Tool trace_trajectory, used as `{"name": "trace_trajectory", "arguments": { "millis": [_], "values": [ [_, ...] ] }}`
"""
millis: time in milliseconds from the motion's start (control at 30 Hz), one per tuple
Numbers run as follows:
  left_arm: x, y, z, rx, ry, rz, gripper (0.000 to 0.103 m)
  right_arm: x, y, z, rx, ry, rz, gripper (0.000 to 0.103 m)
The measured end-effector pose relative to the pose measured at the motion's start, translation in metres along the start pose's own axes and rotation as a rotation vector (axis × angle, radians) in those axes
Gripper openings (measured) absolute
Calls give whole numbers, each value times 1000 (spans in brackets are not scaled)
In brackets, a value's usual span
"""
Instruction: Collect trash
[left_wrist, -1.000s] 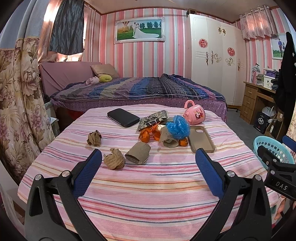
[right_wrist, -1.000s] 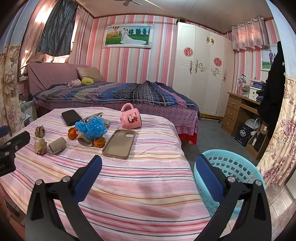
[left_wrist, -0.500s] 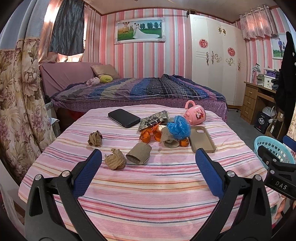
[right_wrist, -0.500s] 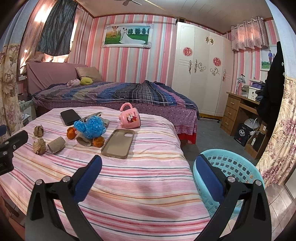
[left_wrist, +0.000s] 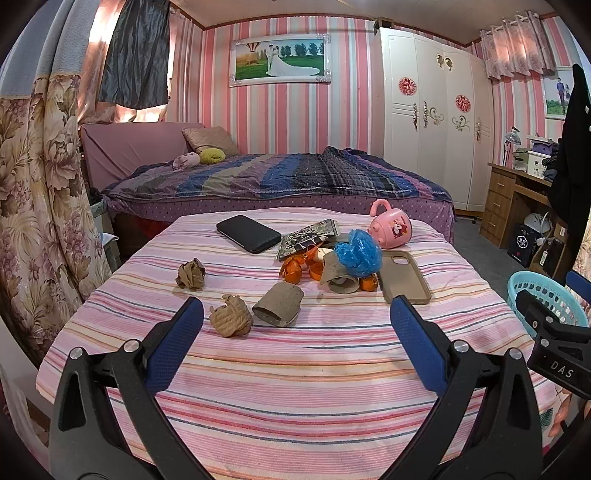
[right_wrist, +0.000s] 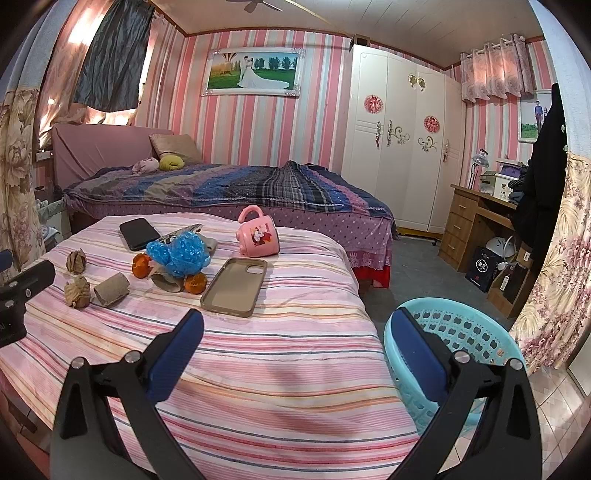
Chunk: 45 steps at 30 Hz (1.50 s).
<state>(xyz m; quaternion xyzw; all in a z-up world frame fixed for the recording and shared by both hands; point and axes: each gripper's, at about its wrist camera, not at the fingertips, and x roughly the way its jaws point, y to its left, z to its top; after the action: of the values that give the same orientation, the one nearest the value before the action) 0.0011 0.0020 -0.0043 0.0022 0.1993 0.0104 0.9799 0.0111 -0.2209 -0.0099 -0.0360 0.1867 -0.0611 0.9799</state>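
both grippers empty, jaws spread wide. left gripper (left_wrist: 295, 325) hangs low over the near edge of the striped table (left_wrist: 295, 387), lined up roughly on the closest trash: a crumpled paper ball (left_wrist: 231, 320) just beside a flattened cardboard tube (left_wrist: 278, 304). second paper ball (left_wrist: 191, 274) sits further back left. main pile mid-table: orange peel (left_wrist: 291, 266), blue plastic wad (left_wrist: 359, 253) on top of another tube (left_wrist: 341, 282), foil wrapper (left_wrist: 308, 236) behind. phone (left_wrist: 248, 233), phone case (right_wrist: 234, 282) and pink mug (right_wrist: 258, 236) look like keepers, mixed in close to the pile, so picks there need care. right gripper (right_wrist: 295, 330) is held off the table's right corner, next to the blue basket (right_wrist: 480, 332) on the floor, probably the drop point. nothing collected yet, judging by the basket's visible part.
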Motion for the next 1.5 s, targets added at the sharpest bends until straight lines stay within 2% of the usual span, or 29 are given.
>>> {"name": "trace_trajectory", "arguments": {
  "millis": [1167, 1333, 1500],
  "values": [
    [0, 1, 0, -2, 0, 1, 98, 2, -8, -2, 10, 6, -12, 99],
    [4, 5, 3, -10, 5, 20, 98, 5, -10, 4, 26, 7, -9, 99],
    [8, 15, 22, -33, 4, 27, 98, 18, -11, 26, 37, 13, -13, 99]
  ]
}}
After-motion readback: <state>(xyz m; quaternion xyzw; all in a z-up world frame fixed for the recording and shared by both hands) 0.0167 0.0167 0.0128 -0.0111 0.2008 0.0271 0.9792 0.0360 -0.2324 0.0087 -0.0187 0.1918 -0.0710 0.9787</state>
